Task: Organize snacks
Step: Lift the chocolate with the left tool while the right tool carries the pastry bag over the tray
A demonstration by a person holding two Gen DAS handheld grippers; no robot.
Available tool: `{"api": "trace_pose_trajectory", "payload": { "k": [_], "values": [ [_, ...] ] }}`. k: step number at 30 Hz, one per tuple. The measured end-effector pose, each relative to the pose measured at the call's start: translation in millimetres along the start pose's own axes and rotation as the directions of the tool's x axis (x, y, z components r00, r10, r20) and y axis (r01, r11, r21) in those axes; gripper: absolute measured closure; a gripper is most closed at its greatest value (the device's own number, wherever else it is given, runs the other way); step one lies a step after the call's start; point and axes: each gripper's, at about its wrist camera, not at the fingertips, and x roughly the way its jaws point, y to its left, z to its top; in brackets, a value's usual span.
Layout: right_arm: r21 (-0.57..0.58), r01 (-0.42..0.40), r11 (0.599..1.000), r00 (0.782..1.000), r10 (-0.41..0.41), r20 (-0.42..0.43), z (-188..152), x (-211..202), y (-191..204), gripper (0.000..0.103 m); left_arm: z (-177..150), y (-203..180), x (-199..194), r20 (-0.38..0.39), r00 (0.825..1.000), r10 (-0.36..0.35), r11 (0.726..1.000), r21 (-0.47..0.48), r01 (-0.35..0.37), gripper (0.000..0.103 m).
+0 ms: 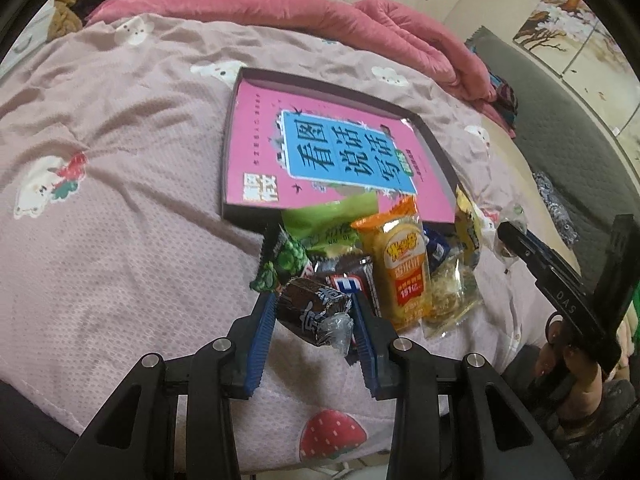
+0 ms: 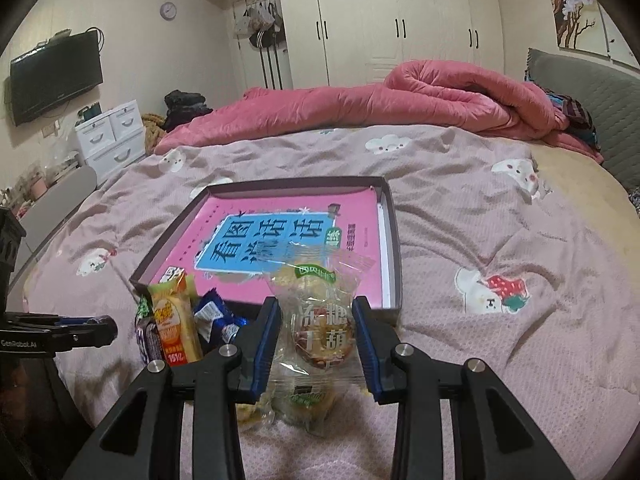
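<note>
Dark brown foil wrapping marked the chocolate snack (image 1: 314, 312) clamped between the blue pads of the left hand-held gripper (image 1: 314, 320), its jaws narrowed onto the packet from both sides, with the packet's long axis running slantwise across the jaws and one twisted end hanging below them. The packet sat clear above the pink patterned bedspread (image 1: 120, 200). The right hand-held gripper (image 2: 316, 340) was likewise closed on a clear-wrapped pastry packet (image 2: 320, 320), whose long axis ran along the fingers, with the top seal projecting ahead of the pads. The deciding relation was the shallow dark box (image 2: 394, 240), lined by a pink book cover (image 2: 288, 240): it lay straight ahead of and below both grippers, its near wall just beyond the loose heap of snacks. That heap, including an orange cracker packet (image 1: 400, 268), a green packet (image 1: 320, 220) and a blue-wrapped piece (image 2: 212, 312), lay between the left gripper and the box, touching or overlapping the box's near edge. From the right wrist view the box's near right corner stood just past the held pastry, so the right gripper was judged the nearer to it; the left gripper had the heap to clear first. The likely next step, in my judgement, was carrying each held packet forward over the near wall and releasing it inside. No snack could be confirmed as lying fully within the box.
</note>
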Motion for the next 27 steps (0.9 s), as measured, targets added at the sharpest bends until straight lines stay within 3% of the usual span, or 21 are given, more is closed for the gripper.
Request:
{"api": "trace_pose_trajectory", "payload": {
  "k": [27],
  "values": [
    [0.066,0.05,0.997,0.995,-0.055,0.08,35,0,-18,0.066,59,-1,5,0.122,0.992,0.037,0.999,-0.021,-0.035,0.063]
  ]
}}
